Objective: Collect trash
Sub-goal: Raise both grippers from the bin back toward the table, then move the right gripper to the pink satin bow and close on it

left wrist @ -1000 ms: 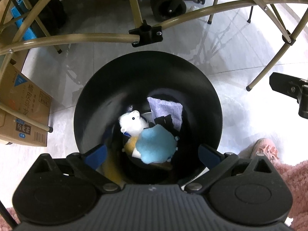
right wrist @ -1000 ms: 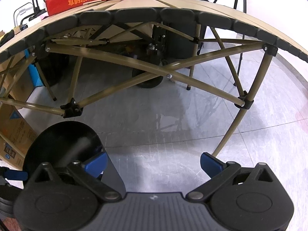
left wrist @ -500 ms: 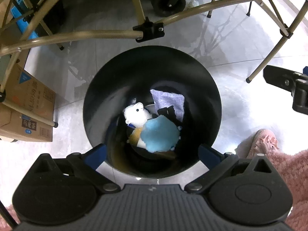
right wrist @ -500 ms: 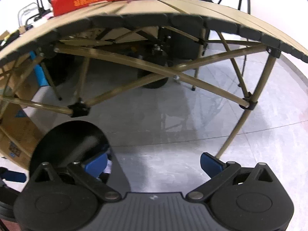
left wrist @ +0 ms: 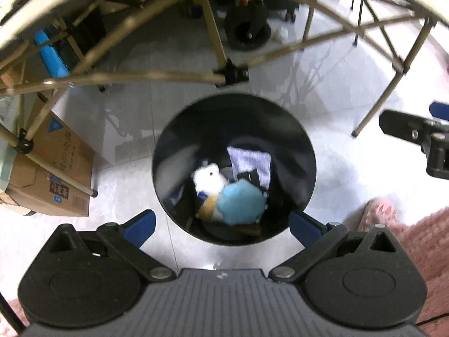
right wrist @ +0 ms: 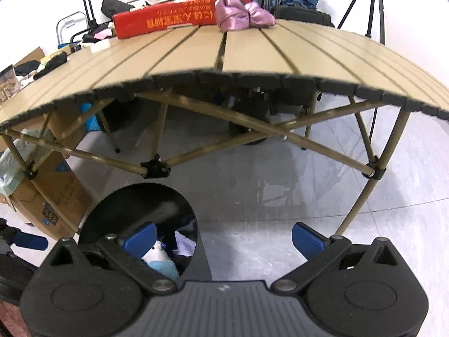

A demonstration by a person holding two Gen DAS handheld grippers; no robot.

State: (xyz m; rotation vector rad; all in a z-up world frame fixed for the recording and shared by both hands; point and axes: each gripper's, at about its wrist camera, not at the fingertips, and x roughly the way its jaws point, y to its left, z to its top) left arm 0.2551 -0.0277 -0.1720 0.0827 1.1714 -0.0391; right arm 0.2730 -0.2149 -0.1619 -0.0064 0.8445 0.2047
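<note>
Already the black bin (left wrist: 234,168) on the floor in front of the folding table (right wrist: 252,56) holds several items: a white plush animal (left wrist: 209,177), a round pale-blue soft piece (left wrist: 241,203) overlapping something yellow, and a pale checked cloth (left wrist: 249,161) against the far wall. The left gripper (left wrist: 221,220) hangs above the bin's mouth with its blue pads spread wide and nothing between them; the right gripper (right wrist: 224,237) sits beside the bin, facing the table, equally wide apart and empty. What looks left to collect lies on the tabletop: a crumpled pink satin cloth (right wrist: 242,14) resting against a long red box (right wrist: 171,21) near the far edge. The cloth is judged light, limp and somewhat slippery, so pinching a bunched fold at its thick middle, rather than a loose edge, should keep it from sliding out. The box appears to be stiff cardboard, probably light but long; a grip across its narrow side near the middle would stop it swinging. Whether the box counts as trash cannot be told.
</note>
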